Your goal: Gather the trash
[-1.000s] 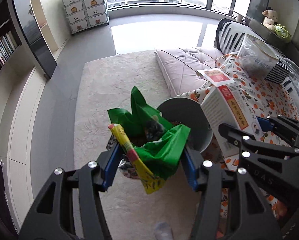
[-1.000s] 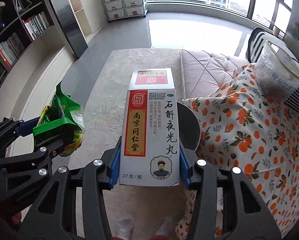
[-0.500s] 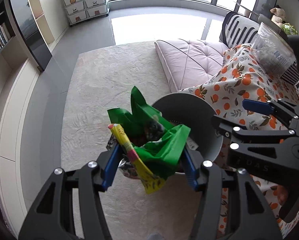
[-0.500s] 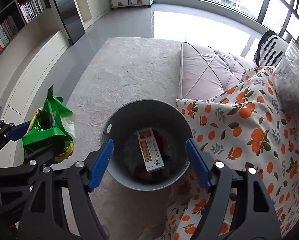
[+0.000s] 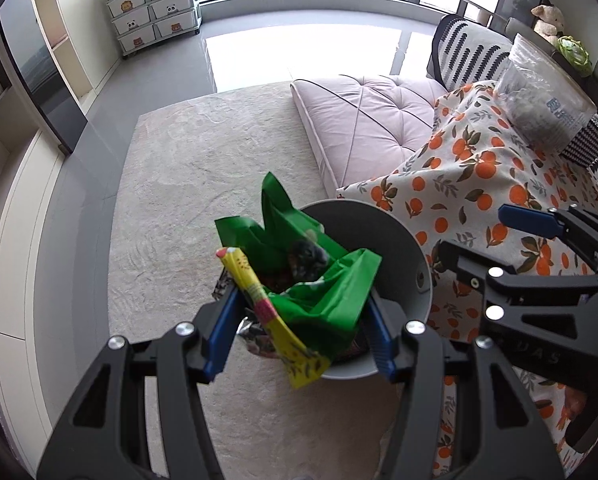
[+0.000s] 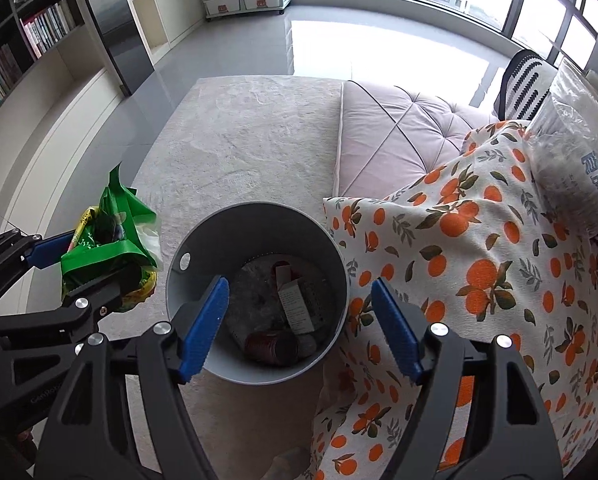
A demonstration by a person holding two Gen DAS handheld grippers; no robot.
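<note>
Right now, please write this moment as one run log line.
left tool: shut on green bag | right tool: open, just released | white box: in grey bin | next: likely drop bag

Faint raised letters "UAS" are seen on the right gripper (image 5: pixel 511 240) body, right of the left tongs. Print on the clear bag (image 5: pixel 547 116) beyond is illegible.

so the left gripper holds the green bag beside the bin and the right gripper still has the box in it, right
Not quite. The right gripper is open and holds nothing; the right wrist view shows the box lying inside the bin. The left gripper does hold the green bag beside the bin.
</note>
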